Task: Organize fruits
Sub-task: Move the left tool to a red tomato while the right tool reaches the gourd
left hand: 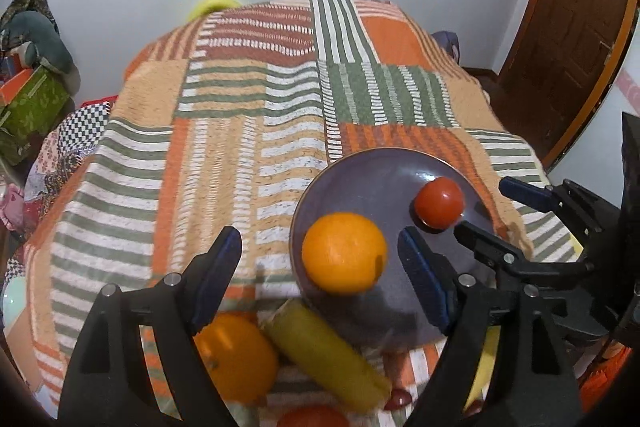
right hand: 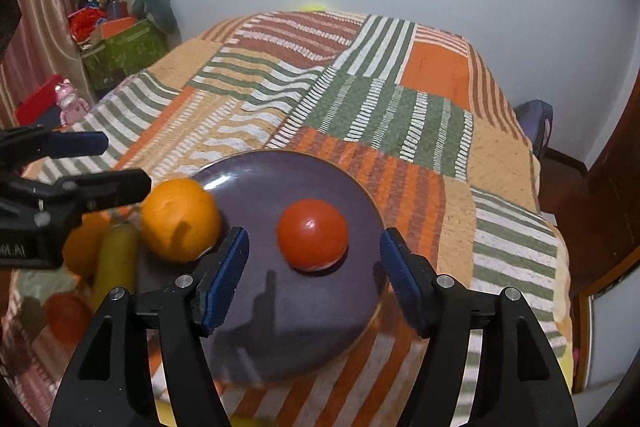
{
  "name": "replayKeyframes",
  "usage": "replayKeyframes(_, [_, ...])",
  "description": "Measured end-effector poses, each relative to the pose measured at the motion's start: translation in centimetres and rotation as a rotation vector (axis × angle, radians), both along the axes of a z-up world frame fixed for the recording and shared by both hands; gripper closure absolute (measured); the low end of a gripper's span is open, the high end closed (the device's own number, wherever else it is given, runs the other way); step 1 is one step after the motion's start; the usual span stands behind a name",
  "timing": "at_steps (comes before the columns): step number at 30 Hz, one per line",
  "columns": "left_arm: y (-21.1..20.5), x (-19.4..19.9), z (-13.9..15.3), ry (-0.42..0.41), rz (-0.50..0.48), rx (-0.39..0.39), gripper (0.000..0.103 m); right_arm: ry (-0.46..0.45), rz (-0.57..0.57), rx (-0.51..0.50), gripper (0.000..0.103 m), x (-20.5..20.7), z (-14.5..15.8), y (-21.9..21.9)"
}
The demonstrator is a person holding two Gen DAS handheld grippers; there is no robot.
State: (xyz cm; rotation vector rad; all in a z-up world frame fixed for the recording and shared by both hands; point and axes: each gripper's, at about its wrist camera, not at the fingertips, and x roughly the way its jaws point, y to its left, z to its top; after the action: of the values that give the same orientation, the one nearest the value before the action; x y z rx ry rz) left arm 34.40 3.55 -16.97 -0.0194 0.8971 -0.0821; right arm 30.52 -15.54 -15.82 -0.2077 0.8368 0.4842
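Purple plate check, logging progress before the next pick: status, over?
Left gripper open, right gripper open, both empty. Purple plate holds tomato and orange. Second orange and banana on cloth, unobstructed.

We see a dark purple plate (right hand: 280,307) lying flat on the striped cloth. A red tomato (right hand: 312,234) sits on it, toward its right half. An orange (right hand: 180,221) rests at the plate's left rim, its outline slightly blurred. Off the plate, to its left, lie a second orange (left hand: 240,359), a yellow banana (left hand: 328,351) set diagonally beside it, and another red fruit (right hand: 66,315), blurred.
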Motion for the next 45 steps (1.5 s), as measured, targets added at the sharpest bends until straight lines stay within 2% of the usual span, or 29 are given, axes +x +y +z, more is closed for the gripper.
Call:
replayKeyframes(6, [1.0,-4.1,1.3,-0.025,0.001,0.006,0.015,-0.016,0.011,0.021,0.019,-4.2,1.6,-0.1])
replayKeyframes(12, [2.5,-8.1,0.8,-0.012,0.017,0.003,0.014,0.005,0.015,0.016,0.005,-7.7,1.1,0.3])
replayKeyframes(19, [3.4,-11.9,-1.0,0.036,0.023,0.0,0.014,0.075,0.041,-0.032,0.004,-10.1,-1.4,1.7])
replayKeyframes(23, [3.6,-13.0,-2.3,0.068,0.024,-0.023,0.014,0.132,0.036,-0.044,0.004,-10.1,-2.8,2.3])
replayKeyframes(26, [3.4,-13.4,-3.4,0.096,0.022,-0.03,0.014,0.139,0.032,-0.063,0.003,-10.1,-3.4,2.6])
replayKeyframes(29, [3.0,-13.5,-4.5,0.119,0.018,-0.035,0.014,0.112,0.025,-0.106,0.004,-10.3,-3.6,2.8])
replayKeyframes(33, [2.3,-13.3,-5.4,0.121,0.006,-0.023,0.019,0.139,0.02,-0.061,0.006,-10.2,-3.3,1.6])
replayKeyframes(40, [2.0,-11.8,-6.7,0.148,0.008,-0.022,0.03,0.158,-0.043,-0.019,0.03,-10.1,-2.8,-1.8])
replayKeyframes(43, [2.0,-11.4,-7.2,0.155,0.01,-0.04,0.033,0.168,-0.069,-0.008,0.037,-10.0,-2.7,-3.3])
replayKeyframes(45, [1.8,-11.2,-7.4,0.157,0.007,-0.041,0.038,0.173,-0.09,-0.003,0.038,-10.0,-2.8,-4.4])
